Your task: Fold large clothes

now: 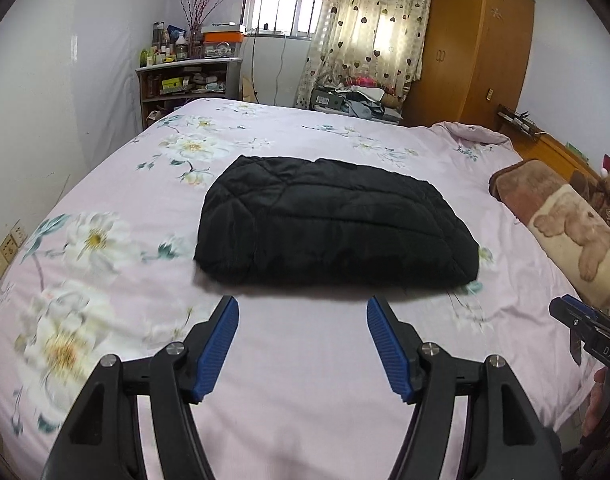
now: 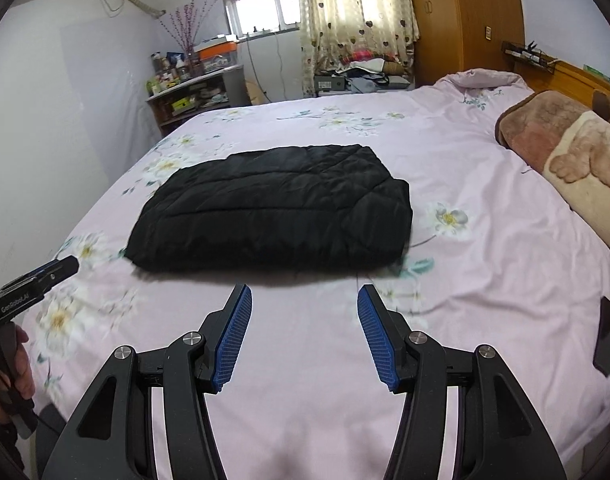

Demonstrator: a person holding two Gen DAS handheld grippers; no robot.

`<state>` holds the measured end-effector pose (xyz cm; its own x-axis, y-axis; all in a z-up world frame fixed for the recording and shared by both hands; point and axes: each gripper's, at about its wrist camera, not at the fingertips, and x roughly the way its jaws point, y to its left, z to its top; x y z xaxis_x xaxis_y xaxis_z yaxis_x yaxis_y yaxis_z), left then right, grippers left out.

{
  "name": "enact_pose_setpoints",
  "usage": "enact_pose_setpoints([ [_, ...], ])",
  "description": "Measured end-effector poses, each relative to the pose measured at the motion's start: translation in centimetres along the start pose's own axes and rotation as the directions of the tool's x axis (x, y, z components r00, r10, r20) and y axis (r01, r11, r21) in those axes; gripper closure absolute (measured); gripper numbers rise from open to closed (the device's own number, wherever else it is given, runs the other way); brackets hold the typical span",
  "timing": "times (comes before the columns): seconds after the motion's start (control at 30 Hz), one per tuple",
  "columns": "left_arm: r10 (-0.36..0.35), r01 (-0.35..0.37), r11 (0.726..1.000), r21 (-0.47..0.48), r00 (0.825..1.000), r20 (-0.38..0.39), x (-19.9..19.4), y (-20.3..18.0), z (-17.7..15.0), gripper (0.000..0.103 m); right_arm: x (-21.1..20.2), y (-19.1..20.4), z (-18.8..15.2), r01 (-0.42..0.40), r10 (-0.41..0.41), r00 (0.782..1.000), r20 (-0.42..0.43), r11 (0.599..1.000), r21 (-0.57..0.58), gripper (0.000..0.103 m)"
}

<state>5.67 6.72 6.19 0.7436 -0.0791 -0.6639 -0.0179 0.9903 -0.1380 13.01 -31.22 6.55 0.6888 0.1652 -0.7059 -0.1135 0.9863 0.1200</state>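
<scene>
— Left wrist view gives us the black quilted jacket folded into a compact block, lying flat in the middle of the pink floral bed. How much room do we have around it?

— Plenty. Bare sheet on every side; its near edge lies just ahead of our left tool, not touching it. Only the brown teddy-bear blanket crowds the bed's right edge.

— And our tools?

— The left tool's blue pads are spread with nothing between them. Our right tool is likewise spread and empty, above bare sheet short of the jacket.

— What does the right wrist view add?

— A dark phone lying on the sheet near the right edge, and our left hand wrapped round its tool's handle at the far left. The left view instead catches the right tool's tip and some fingers at its right border.

— Pose?

— Both tools angle downward at the bed, side by side.
</scene>
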Motion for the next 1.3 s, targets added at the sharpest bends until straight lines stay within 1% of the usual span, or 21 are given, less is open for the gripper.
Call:
enact_pose_setpoints([
  [0.17, 0.028, -0.028, 0.999, 0.02, 1.0, -0.008, -3.1, -0.5, -2.7, 0.034, -3.0, 1.5, -2.4, -0.001, 0.001, 1.0, 0.013, 1.0, -0.026, 0.047],
  [0.3, 0.027, -0.027, 0.999, 0.021, 0.999, -0.023, -4.7, -0.7, -4.2, 0.034, -4.7, 2.2, -3.7, -0.002, 0.003, 1.0, 0.008, 1.0, -0.03, 0.047],
  [0.43, 0.02, -0.019, 1.0, 0.025, 0.999, -0.039, -5.5, -0.9, -5.5, 0.034, -5.4, 2.6, -4.6, 0.023, -0.023, 1.0, 0.001, 0.999, -0.038, 0.047],
  [0.53, 0.006, -0.005, 1.0, 0.018, 0.998, -0.061, -5.4, -1.0, -6.1, 0.034, -5.6, 2.9, -5.0, 0.026, -0.027, 1.0, -0.003, 0.999, -0.041, 0.047],
  [0.73, 0.011, -0.01, 1.0, 0.012, 0.996, -0.083, -4.6, -1.5, -6.6, 0.034, -5.1, 3.8, -5.5, 0.032, -0.033, 0.999, -0.02, 0.998, -0.063, 0.047],
  [0.97, 0.012, -0.01, 1.0, 0.015, 0.995, -0.099, -3.7, -1.8, -6.5, 0.034, -4.2, 4.4, -5.6, 0.025, -0.028, 0.999, -0.039, 0.996, -0.089, 0.047],
  [1.3, 0.01, -0.008, 1.0, 0.018, 0.994, -0.113, -3.6, -2.0, -6.8, 0.034, -4.0, 4.2, -5.8, 0.033, -0.038, 0.998, -0.054, 0.996, -0.086, 0.047],
])
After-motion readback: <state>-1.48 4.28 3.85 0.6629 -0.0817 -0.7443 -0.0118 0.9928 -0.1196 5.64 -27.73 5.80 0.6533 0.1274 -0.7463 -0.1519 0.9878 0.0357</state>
